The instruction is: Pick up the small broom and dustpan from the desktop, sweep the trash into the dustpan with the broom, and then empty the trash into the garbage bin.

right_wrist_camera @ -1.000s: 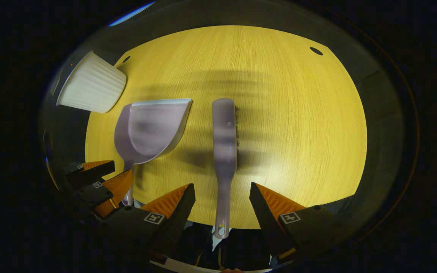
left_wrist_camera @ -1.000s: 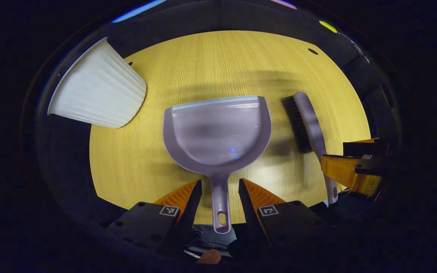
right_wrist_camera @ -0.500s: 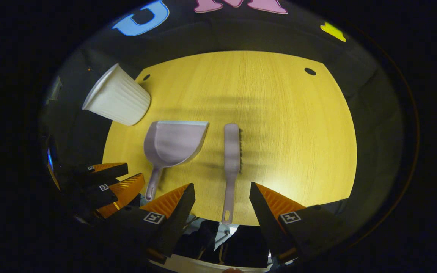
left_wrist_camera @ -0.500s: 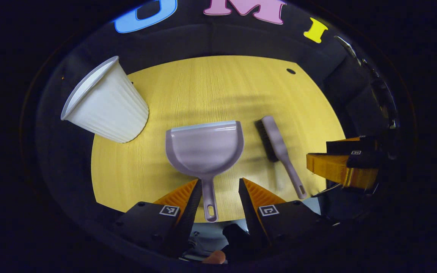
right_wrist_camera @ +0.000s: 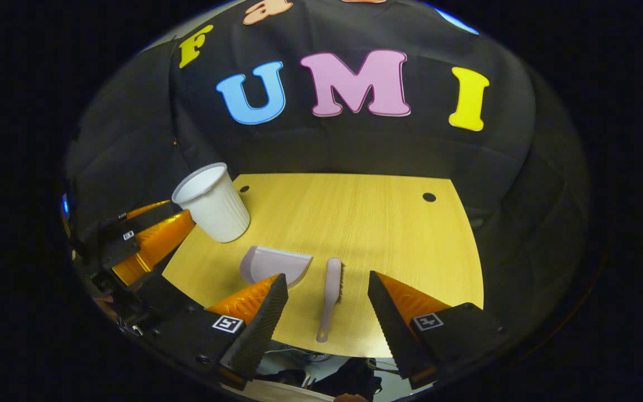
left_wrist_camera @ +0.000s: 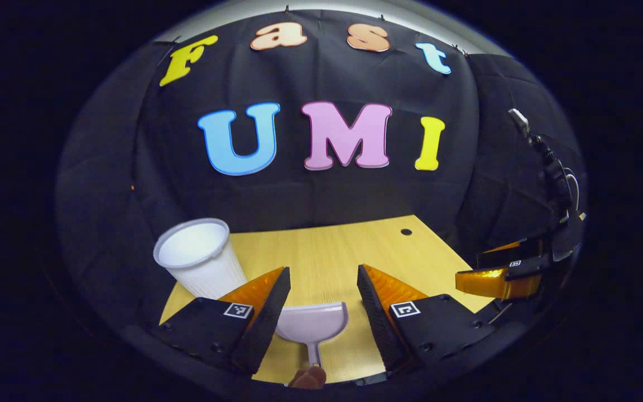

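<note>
The desk point(left_wrist_camera: 327, 251) was a yellow wood top against a black cloth wall. In the left gripper view, the left gripper point(left_wrist_camera: 321, 296) hung above the near edge with its fingers spread apart, nothing between them, the dustpan point(left_wrist_camera: 313, 324) lying flat below and the white bin point(left_wrist_camera: 198, 265) upright at the far left corner. In the right gripper view, the right gripper point(right_wrist_camera: 327, 304) was also wide open and empty, the broom point(right_wrist_camera: 331, 296) lying just beside the dustpan point(right_wrist_camera: 274, 265), the bin point(right_wrist_camera: 212, 204) behind them, and the left gripper point(right_wrist_camera: 148, 240) off to the left.
</note>
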### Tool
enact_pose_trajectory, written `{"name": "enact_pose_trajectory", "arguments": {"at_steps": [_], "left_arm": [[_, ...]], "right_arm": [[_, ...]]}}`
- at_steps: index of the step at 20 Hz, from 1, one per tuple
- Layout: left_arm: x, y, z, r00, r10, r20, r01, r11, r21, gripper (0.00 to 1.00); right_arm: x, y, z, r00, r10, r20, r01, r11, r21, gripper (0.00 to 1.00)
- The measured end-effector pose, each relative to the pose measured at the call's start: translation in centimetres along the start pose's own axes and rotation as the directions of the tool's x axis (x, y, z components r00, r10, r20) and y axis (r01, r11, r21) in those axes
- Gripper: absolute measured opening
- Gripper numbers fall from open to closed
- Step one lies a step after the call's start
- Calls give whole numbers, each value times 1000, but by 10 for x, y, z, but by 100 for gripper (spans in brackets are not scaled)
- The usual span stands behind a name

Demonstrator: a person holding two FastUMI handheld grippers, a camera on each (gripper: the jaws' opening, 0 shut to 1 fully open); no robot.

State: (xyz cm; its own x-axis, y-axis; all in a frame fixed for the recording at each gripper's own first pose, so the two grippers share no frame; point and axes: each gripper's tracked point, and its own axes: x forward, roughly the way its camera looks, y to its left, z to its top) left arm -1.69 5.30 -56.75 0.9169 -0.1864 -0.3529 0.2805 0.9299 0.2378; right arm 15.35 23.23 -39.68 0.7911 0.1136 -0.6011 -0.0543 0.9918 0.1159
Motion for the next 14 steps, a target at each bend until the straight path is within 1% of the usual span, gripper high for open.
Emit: {"name": "enact_pose_trajectory", "arguments": {"at_steps": [2,3,4,5,6,7,8,9,10,11,13,14], "left_arm": [[-13,4,11,995,18,99,-18,1000,-5,72],[-22,4,14,989,23,147,-22,1000,-6,72],[-29,7,16,979,38,200,-37,999,-6,73],[-39,9,16,967,42,251,-39,999,-14,72],[-43,9,14,954,50,294,-45,999,-25,72],[-48,7,12,947,47,316,-38,999,-33,71],[-54,8,7,943,46,331,-33,998,-45,71],[-55,11,10,943,43,330,-28,998,-50,71],[-55,11,13,945,44,325,-24,998,-65,71],[-56,10,12,950,35,309,-11,997,-78,72],[-60,13,14,949,54,311,-28,996,-86,73],[-61,16,14,949,74,307,-51,995,-82,73]], "right_arm": [[-15,5,17,993,-2,117,2,1000,-4,94],[-24,8,29,983,4,185,-3,1000,-7,94],[-31,10,41,963,-4,268,6,1000,-9,94],[-43,9,56,936,-18,352,26,999,-19,94],[-61,6,69,898,-41,439,59,998,-26,93],[-74,1,79,860,-61,507,88,996,-29,93],[-86,-5,86,828,-84,555,116,993,-23,93],[-93,-8,90,792,-105,601,147,989,-21,93],[-98,-12,90,771,-124,625,168,986,-11,93],[-105,-17,99,735,-131,665,185,983,-11,93],[-123,-24,110,667,-151,729,229,973,-8,93],[-126,-29,111,655,-168,737,250,968,-1,93]]}}
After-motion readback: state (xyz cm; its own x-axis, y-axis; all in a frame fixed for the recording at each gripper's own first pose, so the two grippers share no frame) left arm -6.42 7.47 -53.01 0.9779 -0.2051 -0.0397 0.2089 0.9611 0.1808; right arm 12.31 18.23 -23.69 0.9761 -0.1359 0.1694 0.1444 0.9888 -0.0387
